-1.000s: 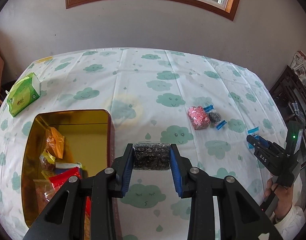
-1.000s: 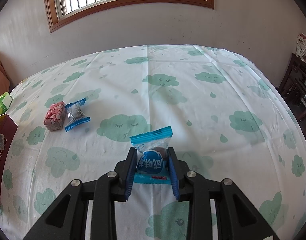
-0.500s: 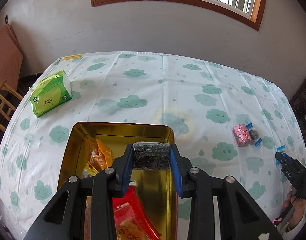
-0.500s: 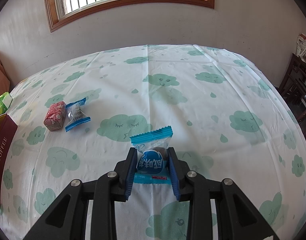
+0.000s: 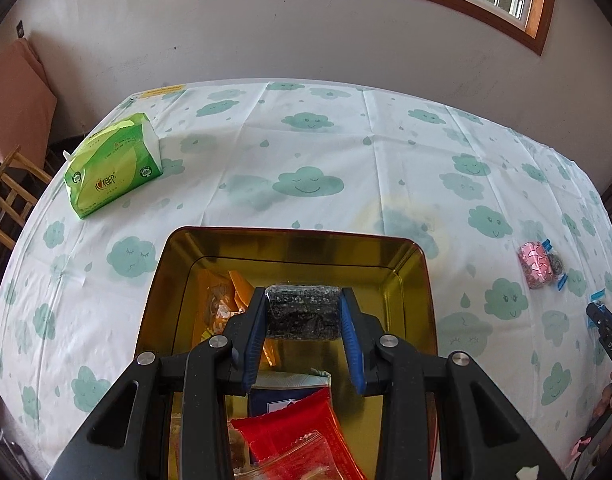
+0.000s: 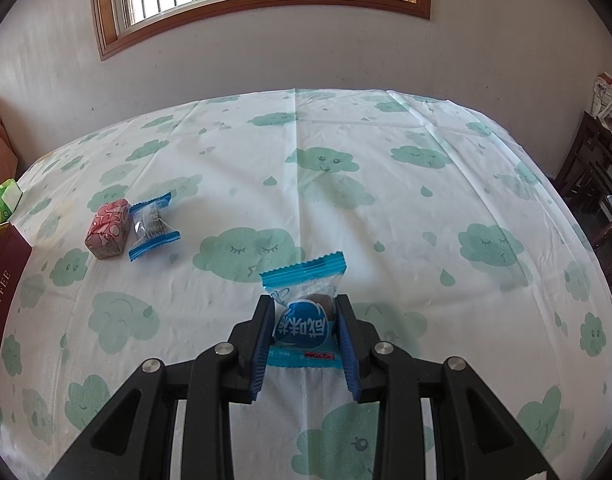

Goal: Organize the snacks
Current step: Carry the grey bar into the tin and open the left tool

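My left gripper (image 5: 302, 314) is shut on a black speckled snack bar (image 5: 302, 311) and holds it over the open gold tin (image 5: 290, 240), which holds orange, red and blue packets. My right gripper (image 6: 305, 320) is shut on a blue-wrapped candy (image 6: 304, 312) low over the tablecloth. A pink wrapped candy (image 6: 108, 229) and a small blue-ended candy (image 6: 153, 226) lie side by side on the cloth to the left; they also show in the left wrist view, the pink candy (image 5: 533, 266) at the right. The right gripper's tip (image 5: 603, 328) shows at that view's right edge.
A green tissue pack (image 5: 113, 168) lies at the table's far left. The tin's dark red side (image 6: 2, 304) is at the right wrist view's left edge. A wooden chair (image 5: 6, 196) stands left of the table; dark furniture (image 6: 597, 188) stands to the right.
My left gripper has carried the black bar leftward from the bare cloth to above the tin's inside. My right gripper and its candy have stayed still.
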`<state>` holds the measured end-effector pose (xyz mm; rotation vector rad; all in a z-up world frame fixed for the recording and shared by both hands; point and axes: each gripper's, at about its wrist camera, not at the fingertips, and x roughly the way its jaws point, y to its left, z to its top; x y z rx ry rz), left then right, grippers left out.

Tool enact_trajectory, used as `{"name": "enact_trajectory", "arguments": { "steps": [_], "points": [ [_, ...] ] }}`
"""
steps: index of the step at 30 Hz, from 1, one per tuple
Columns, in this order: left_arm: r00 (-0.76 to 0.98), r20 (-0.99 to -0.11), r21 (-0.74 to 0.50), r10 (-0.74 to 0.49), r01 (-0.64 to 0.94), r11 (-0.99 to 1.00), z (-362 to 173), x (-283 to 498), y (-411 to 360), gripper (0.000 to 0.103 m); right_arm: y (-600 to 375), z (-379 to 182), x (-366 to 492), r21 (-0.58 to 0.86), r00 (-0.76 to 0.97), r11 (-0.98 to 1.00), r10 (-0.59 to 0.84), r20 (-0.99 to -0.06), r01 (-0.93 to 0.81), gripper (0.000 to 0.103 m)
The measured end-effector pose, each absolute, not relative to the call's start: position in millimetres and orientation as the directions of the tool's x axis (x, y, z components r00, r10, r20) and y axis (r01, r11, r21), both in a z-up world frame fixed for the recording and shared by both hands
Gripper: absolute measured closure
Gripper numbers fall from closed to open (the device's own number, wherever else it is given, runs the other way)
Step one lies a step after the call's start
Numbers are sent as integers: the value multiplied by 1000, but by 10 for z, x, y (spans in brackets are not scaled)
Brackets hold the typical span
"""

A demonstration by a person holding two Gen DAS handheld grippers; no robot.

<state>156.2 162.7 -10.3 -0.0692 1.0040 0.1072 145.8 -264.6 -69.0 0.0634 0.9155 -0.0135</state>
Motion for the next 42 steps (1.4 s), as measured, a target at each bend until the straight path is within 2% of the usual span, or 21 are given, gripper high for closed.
{"name": "enact_trajectory", "arguments": {
  "steps": [17,37,40,42],
  "points": [
    [465,-882,56,81,-68,996,-351,1303,1637,71,-2650,-690,1462,46,609,998,14,-793,37,71],
    [437,-893,85,111,-79,993,-445,1469,1642,69,-2648,-694,1458,38,608,999,8,-794,35,71],
    [441,-891,86,112,-78,993,-418,1450,1634,64,-2648,-694,1457,37,608,999,8,-794,35,71],
    [449,-886,91,115,-76,993,-381,1426,1622,55,-2651,-695,1456,36,608,999,7,-794,35,71]
  ]
}}
